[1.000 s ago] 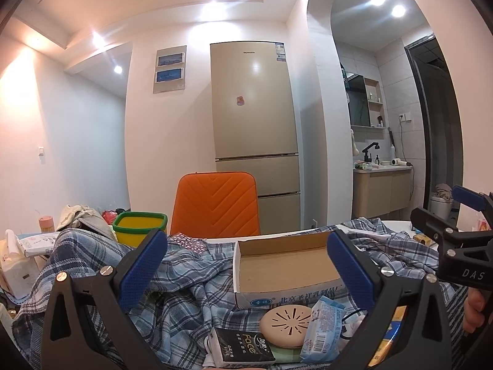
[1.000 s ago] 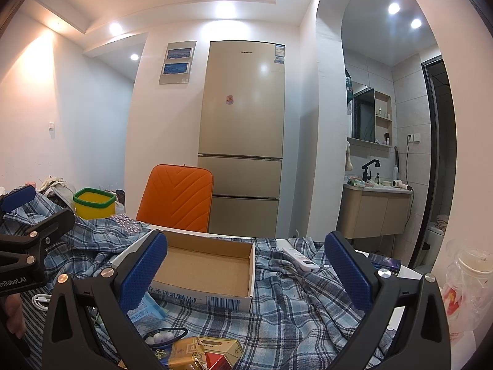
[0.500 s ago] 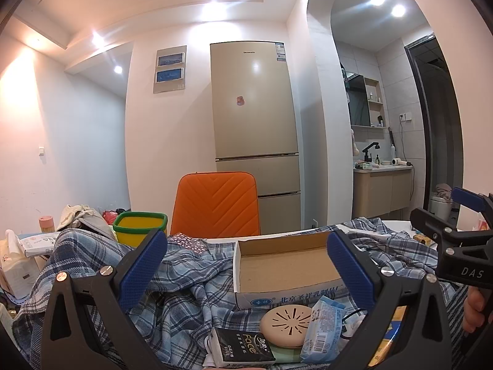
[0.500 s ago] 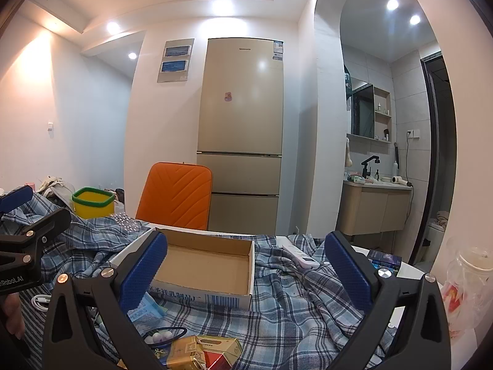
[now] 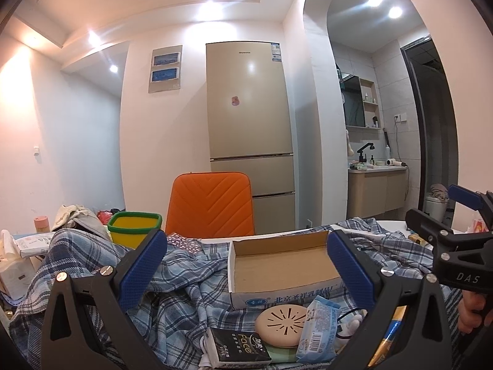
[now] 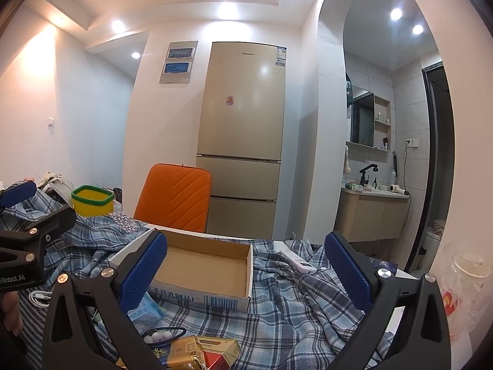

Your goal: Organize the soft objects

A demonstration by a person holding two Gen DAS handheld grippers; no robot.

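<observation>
While both the left gripper [image 5: 246, 266] and right gripper [image 6: 246, 269] are held spread wide and empty, the plaid cloth [image 6: 286, 317] is seen unfolded beneath them, around a bare cardboard box [image 5: 282, 266] just ahead; organizing appears not yet begun

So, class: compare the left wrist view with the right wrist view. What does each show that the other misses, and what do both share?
Only the left wrist view shows the round beige vented disc and the black Face pack.

Only the right wrist view shows the white remote lying on the cloth and the gold cartons at the front.

Both show the empty cardboard box on the blue plaid cloth, the orange chair, the fridge and the yellow tub. Both the left gripper and the right gripper are open.
</observation>
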